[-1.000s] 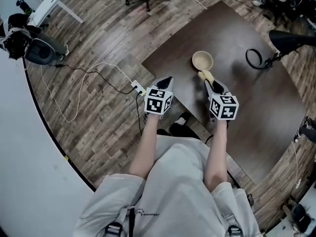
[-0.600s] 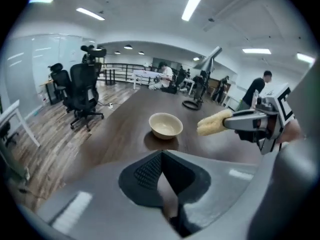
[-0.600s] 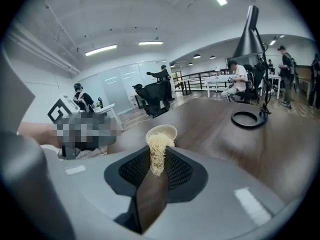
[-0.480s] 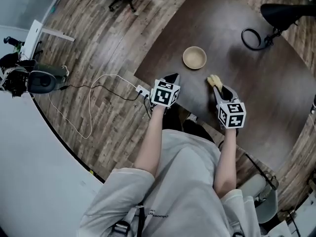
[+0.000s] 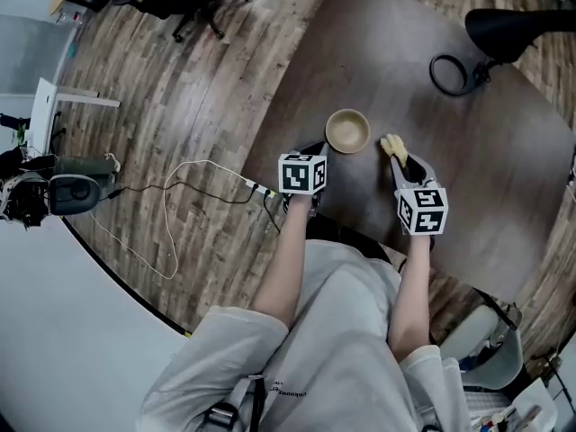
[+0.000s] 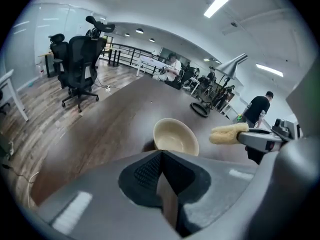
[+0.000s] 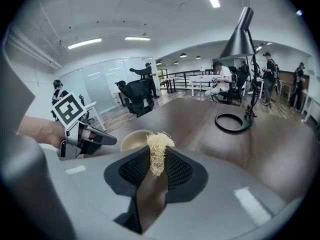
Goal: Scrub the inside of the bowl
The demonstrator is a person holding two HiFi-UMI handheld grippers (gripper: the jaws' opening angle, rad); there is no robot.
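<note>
Head view shows the right gripper [image 5: 402, 163] pinching a fibrous scrubber [image 5: 391, 145] beside the bowl [image 5: 347, 130], poised to scrub, the left gripper [image 5: 312, 149] closed, empty, nearby.

Both forearms [image 5: 290, 261] reach forward; the grey left gripper [image 5: 312, 148] has jaws pressed together, the grey right gripper [image 5: 405, 160] clamps a pale yellow fibrous scrubber [image 5: 391, 145]

Tan bowl [image 5: 347, 130] stands upright, apparently empty; pale fibrous scrubber [image 5: 392, 147], clamped in jaws, near it.

The bowl [image 5: 347, 131] is beige, the scrubber [image 5: 391, 144] pale yellow, the table [image 5: 490, 160] dark brown.
</note>
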